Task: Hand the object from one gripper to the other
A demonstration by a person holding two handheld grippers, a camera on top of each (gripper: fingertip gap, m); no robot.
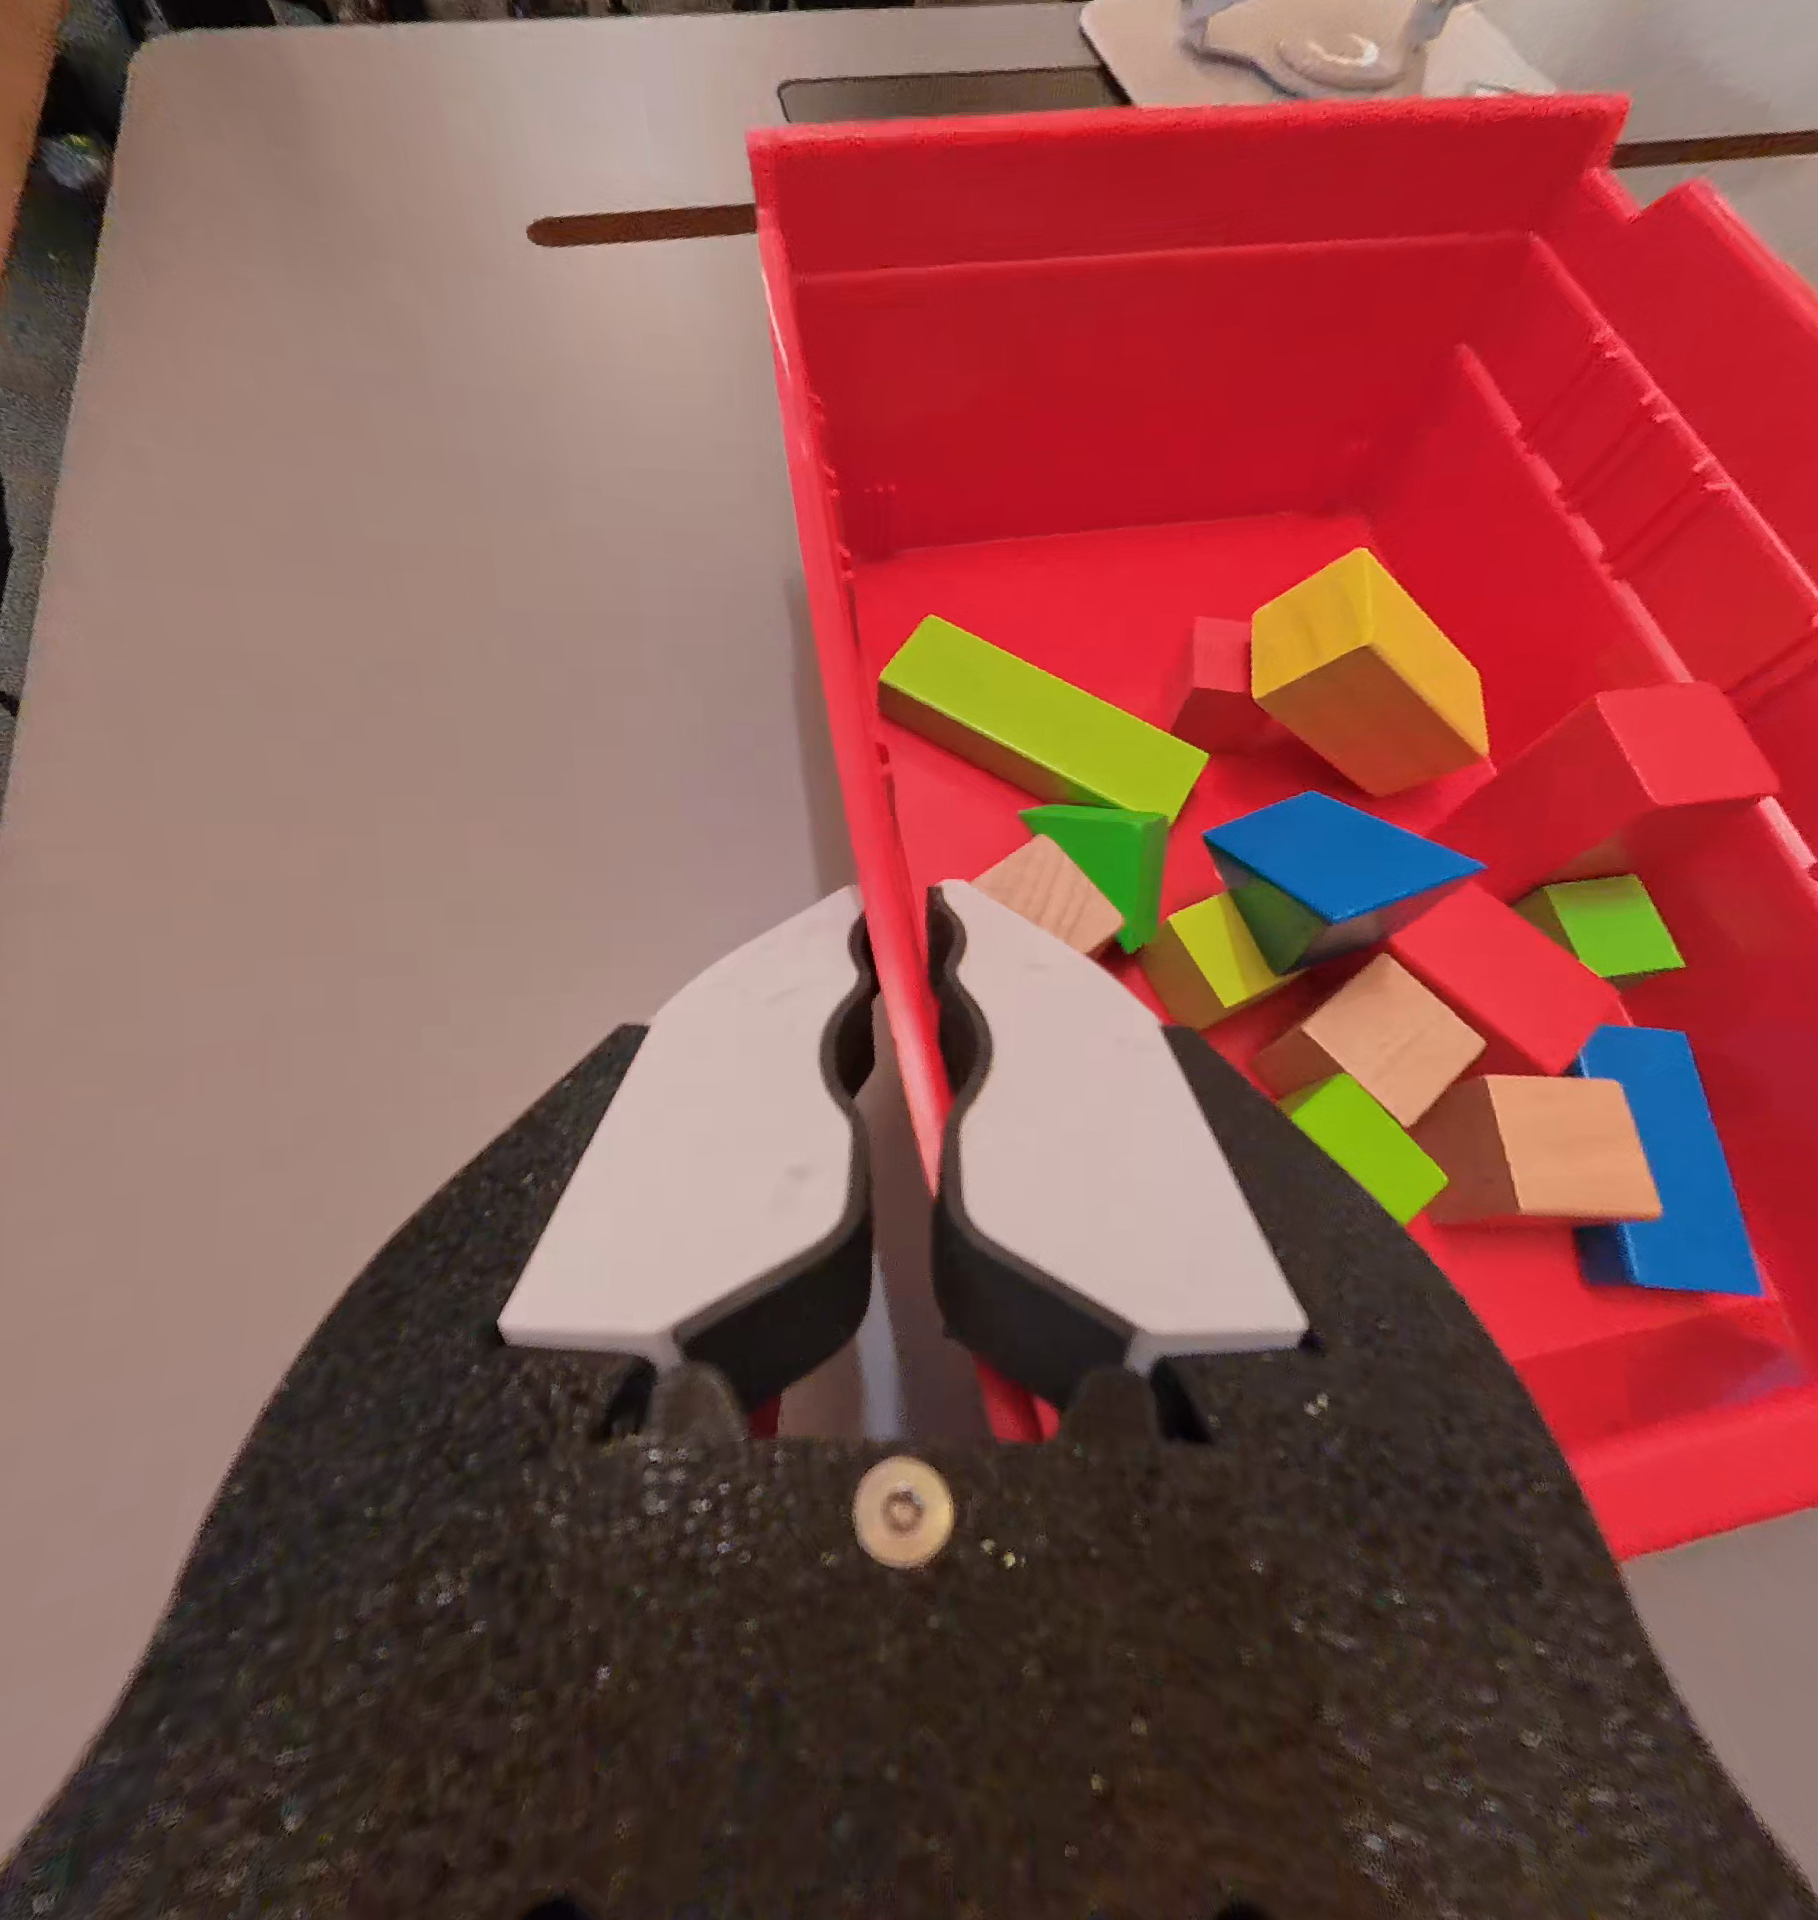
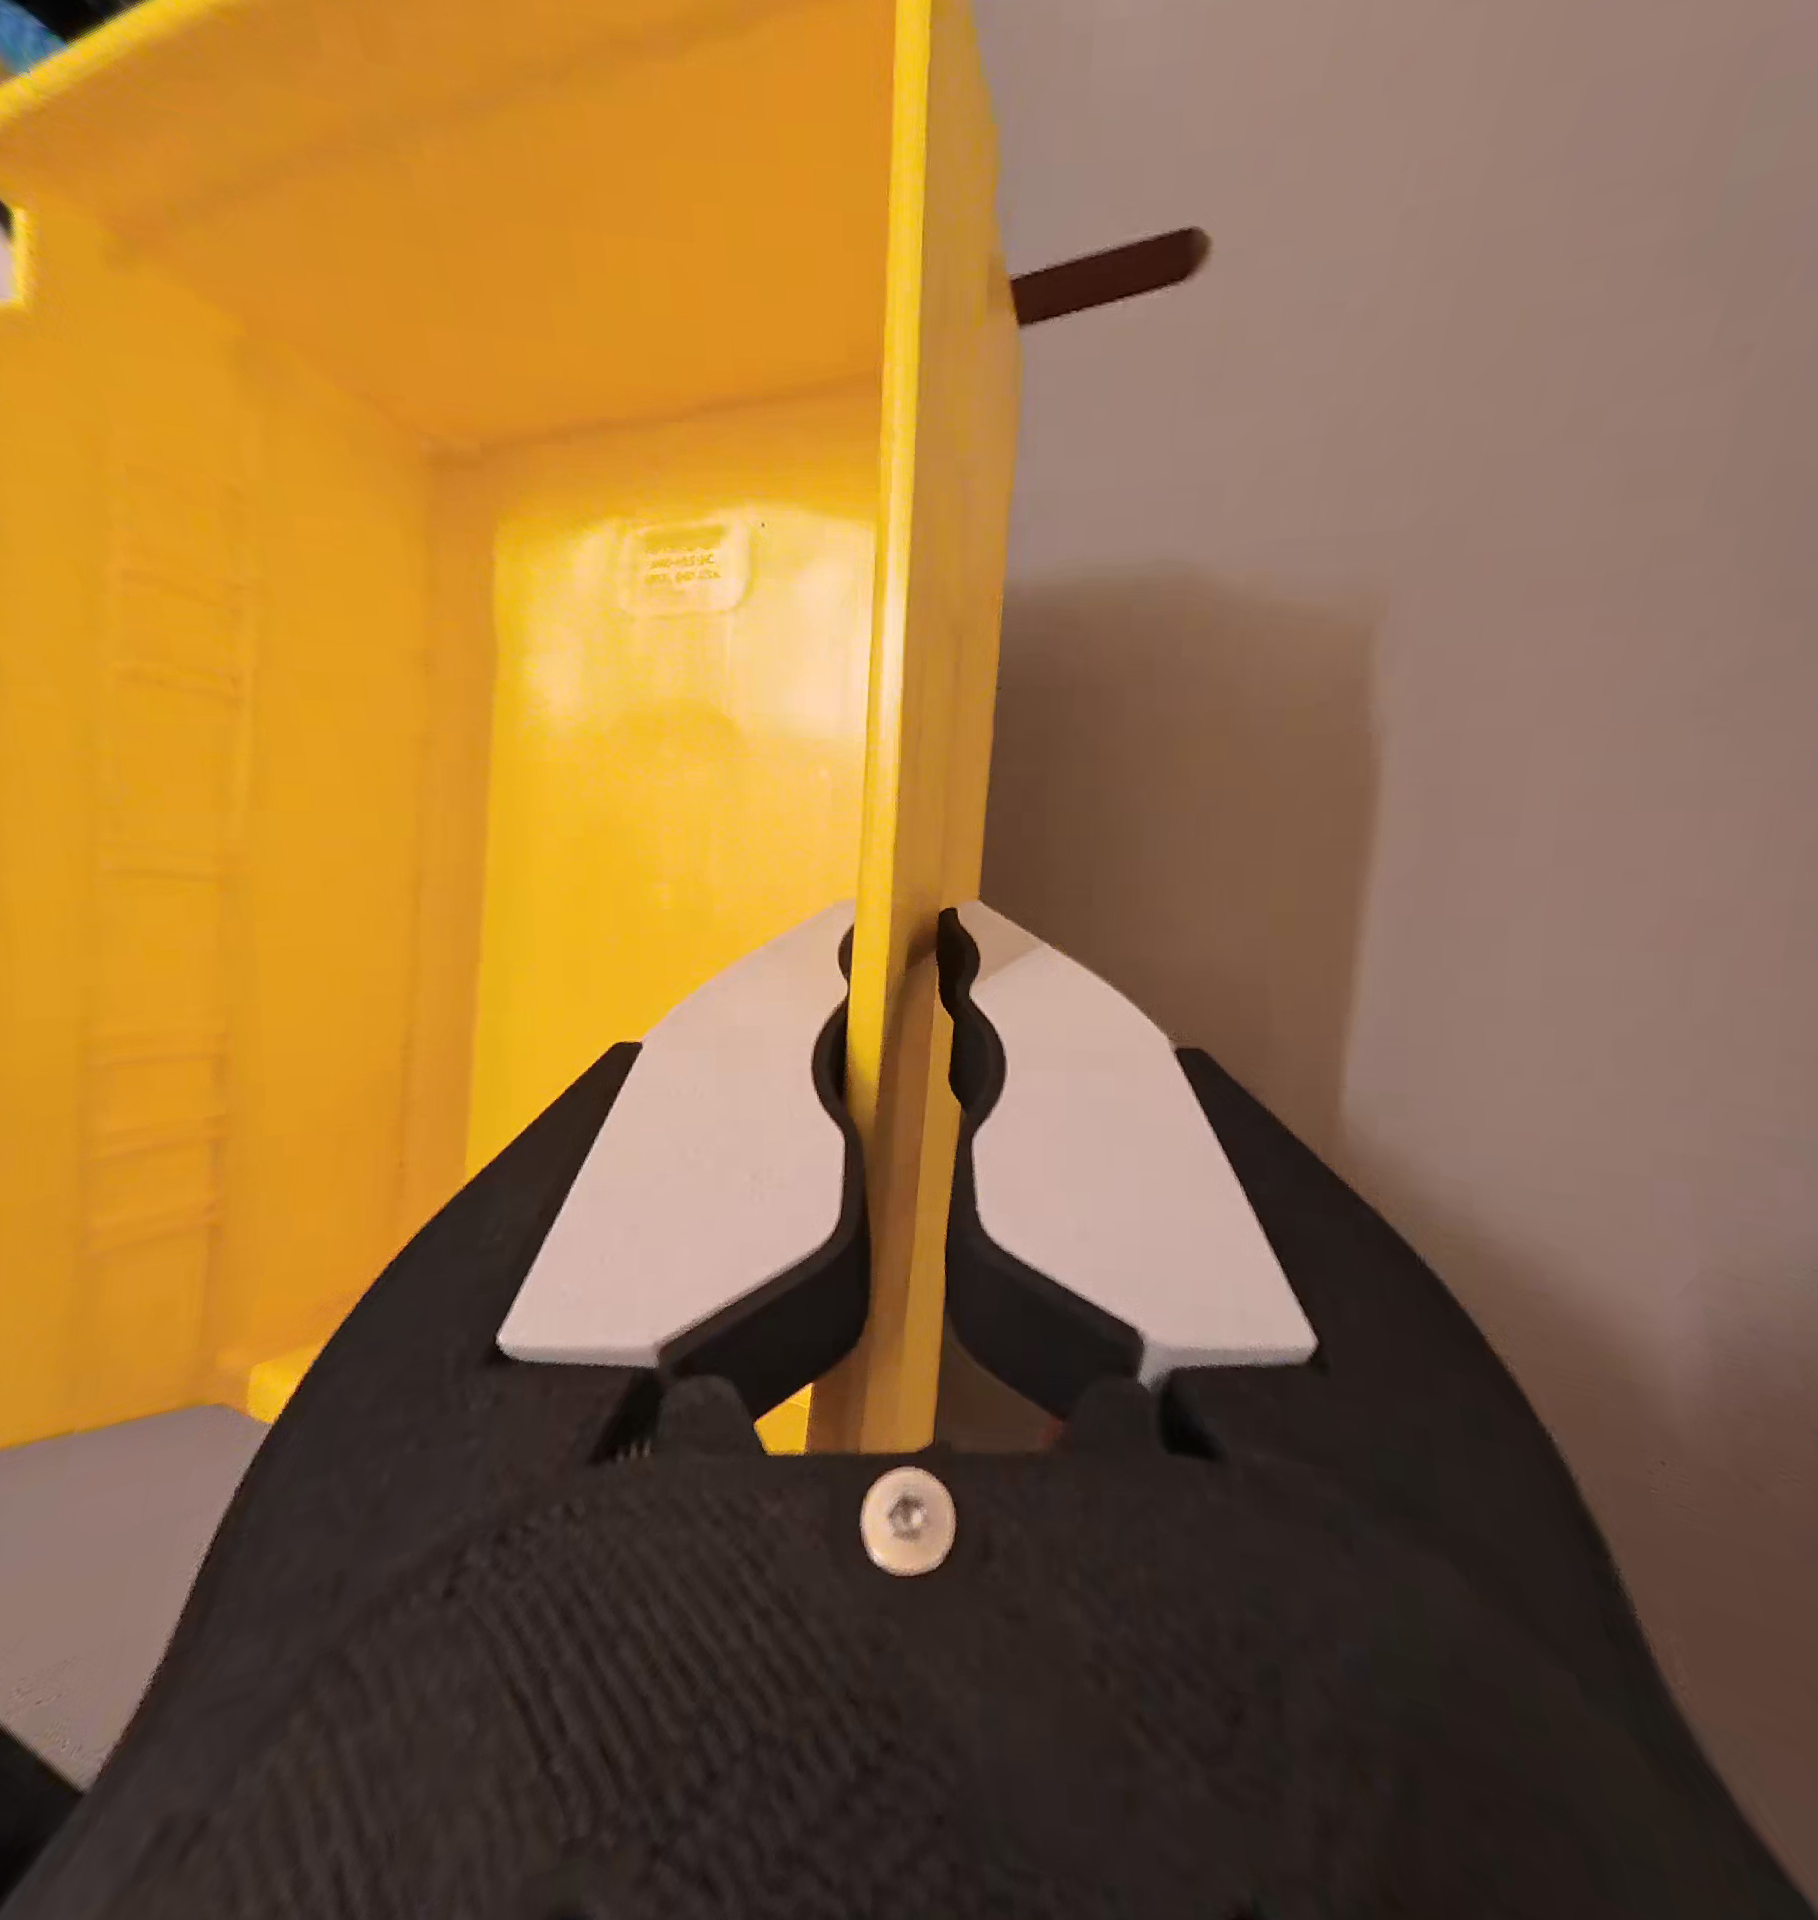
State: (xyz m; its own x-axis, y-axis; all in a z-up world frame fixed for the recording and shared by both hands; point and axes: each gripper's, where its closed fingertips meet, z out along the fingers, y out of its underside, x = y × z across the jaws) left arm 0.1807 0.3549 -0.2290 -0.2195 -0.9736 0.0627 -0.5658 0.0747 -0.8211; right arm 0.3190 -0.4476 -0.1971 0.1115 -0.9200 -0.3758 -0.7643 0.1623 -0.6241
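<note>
In the left wrist view a red plastic bin (image 1: 1092, 187) stands on the grey table (image 1: 417, 623) and holds several wooden blocks: a long lime block (image 1: 1040, 717), a yellow block (image 1: 1372, 675), a blue block (image 1: 1341, 857) and others. My left gripper (image 1: 900, 914) is shut on the bin's left wall, whose rim (image 1: 884, 977) runs between the pads. In the right wrist view my right gripper (image 2: 900, 935) is shut on the right wall (image 2: 910, 623) of a yellow plastic bin (image 2: 676, 727), whose inside looks bare. Neither view shows the other gripper.
A dark slot (image 1: 635, 227) runs across the table behind the red bin, and it also shows in the right wrist view (image 2: 1113, 275). A grey pad (image 1: 1300, 52) lies at the far edge. More red plastic (image 1: 1767, 343) stands right of the red bin. The grippers' ends are close to 80 cm from one another.
</note>
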